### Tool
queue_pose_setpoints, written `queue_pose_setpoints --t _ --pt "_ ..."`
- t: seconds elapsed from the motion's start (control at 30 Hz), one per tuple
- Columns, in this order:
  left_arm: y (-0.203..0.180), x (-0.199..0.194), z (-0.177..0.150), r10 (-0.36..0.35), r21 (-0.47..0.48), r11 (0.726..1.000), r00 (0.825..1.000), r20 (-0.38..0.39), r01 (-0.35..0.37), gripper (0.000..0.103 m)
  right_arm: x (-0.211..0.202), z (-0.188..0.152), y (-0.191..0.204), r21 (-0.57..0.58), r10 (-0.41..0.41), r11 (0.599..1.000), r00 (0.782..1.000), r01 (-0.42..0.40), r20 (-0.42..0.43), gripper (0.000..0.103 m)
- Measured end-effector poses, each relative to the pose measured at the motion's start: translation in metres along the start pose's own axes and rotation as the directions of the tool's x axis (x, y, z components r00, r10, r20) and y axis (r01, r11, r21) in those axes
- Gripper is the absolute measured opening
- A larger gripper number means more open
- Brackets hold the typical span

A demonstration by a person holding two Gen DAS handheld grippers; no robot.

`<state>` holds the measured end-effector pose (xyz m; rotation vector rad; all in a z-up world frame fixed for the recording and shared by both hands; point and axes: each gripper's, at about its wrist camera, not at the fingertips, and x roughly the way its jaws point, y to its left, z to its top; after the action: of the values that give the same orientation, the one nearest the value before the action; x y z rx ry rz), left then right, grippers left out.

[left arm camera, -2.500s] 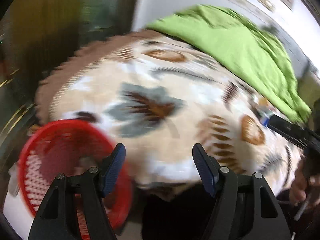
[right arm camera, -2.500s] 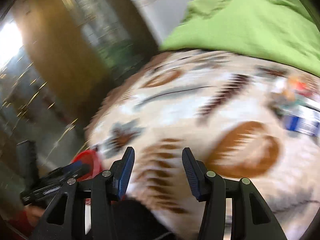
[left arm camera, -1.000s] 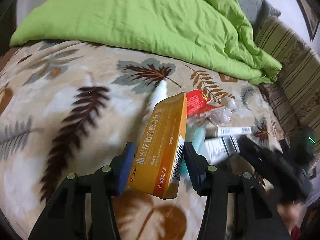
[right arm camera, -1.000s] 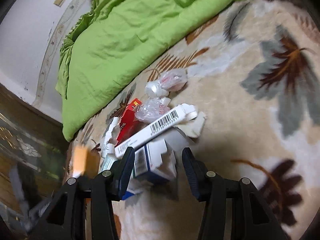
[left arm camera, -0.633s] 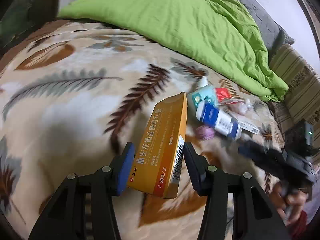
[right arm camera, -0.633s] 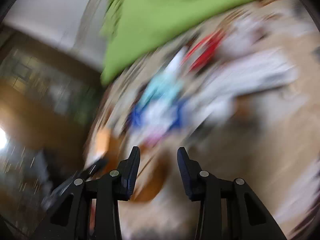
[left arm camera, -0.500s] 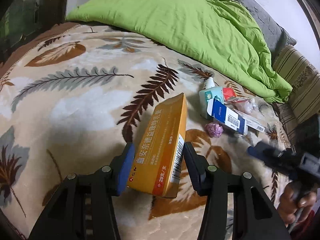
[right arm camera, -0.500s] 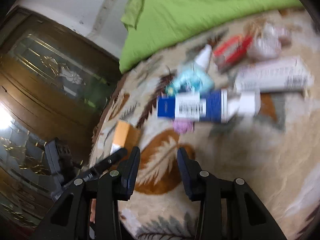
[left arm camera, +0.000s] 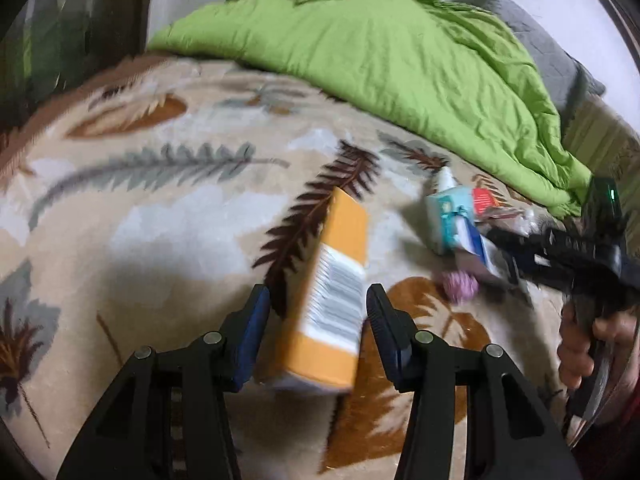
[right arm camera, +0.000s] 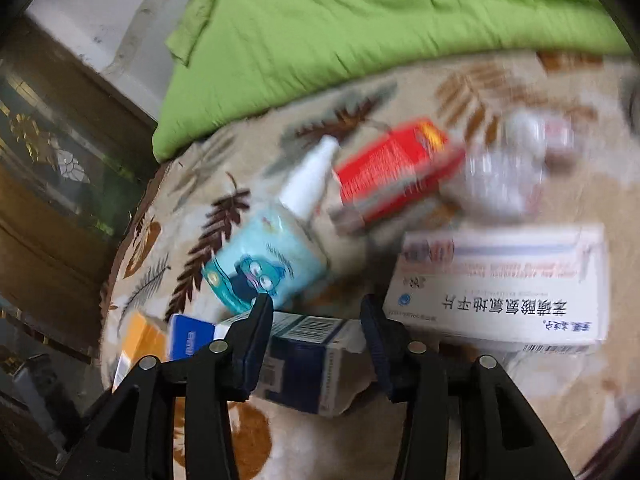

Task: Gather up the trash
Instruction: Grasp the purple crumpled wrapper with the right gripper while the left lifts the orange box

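The orange box (left arm camera: pixel 332 292) stands tilted between the fingers of the left hand-held gripper (left arm camera: pixel 318 320), over the leaf-patterned blanket (left arm camera: pixel 140 240) on the bed. One pad lies against its edge and a sliver of gap shows at the other. The box is smeared, so whether it is truly clamped I cannot tell. The blue-and-white box (right arm camera: pixel 308 360) lies on the blanket at the near edge of the trash pile, between the fingers of the right hand-held gripper (right arm camera: pixel 316 320). The jaws straddle it at about its own width, and real pressure cannot be made out through the blur. Just beyond it are a teal packet (right arm camera: pixel 264 264), a white bottle (right arm camera: pixel 308 176), a red box (right arm camera: pixel 392 172), crumpled clear wrappers (right arm camera: pixel 504 176) and a long white carton (right arm camera: pixel 500 296). A small purple ball (left arm camera: pixel 460 290) sits close by, and the green quilt (left arm camera: pixel 380 48) lies well behind. To do this step well, I would square the right pads on the box's flat sides, squeeze gently since the thin card looks already crumpled, and lift straight up so the neighbours stay put. The left grip probably needs re-seating before travel, as a tilted box held at one edge may slip. No bin is in view.
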<state>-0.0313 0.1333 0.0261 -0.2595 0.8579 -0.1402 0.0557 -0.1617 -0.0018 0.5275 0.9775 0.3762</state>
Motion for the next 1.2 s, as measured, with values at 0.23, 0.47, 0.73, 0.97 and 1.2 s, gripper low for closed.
queue_pose_setpoints --t 0.23,0.47,0.73,0.97,1.2 --pt "0.001 0.003 0.000 0.007 0.006 1.000 1.000 -0.002 -0.007 0.049 -0.016 -0.051 0.005 0.116 0.250 0.964 0.963 -0.239 -0.100 0.067" --pt "0.003 0.003 0.000 0.009 0.000 1.000 1.000 -0.005 -0.009 0.049 -0.056 -0.075 0.052 -0.136 0.113 0.984 0.994 -0.114 -0.010 0.068" --pt "0.003 0.004 -0.001 0.014 0.001 1.000 1.000 -0.005 -0.014 0.049 -0.067 -0.145 0.100 -0.373 0.029 0.926 0.997 -0.053 -0.069 0.064" --pt "0.010 0.004 0.001 0.013 0.001 1.000 1.000 -0.002 -0.013 0.026 -0.033 -0.167 0.106 -0.457 -0.070 0.889 0.995 0.031 -0.070 0.026" --pt "0.004 -0.013 0.003 0.006 0.022 1.000 0.996 0.087 -0.008 0.025 -0.072 -0.164 0.112 -0.495 -0.020 0.862 0.984 0.106 0.177 0.026"
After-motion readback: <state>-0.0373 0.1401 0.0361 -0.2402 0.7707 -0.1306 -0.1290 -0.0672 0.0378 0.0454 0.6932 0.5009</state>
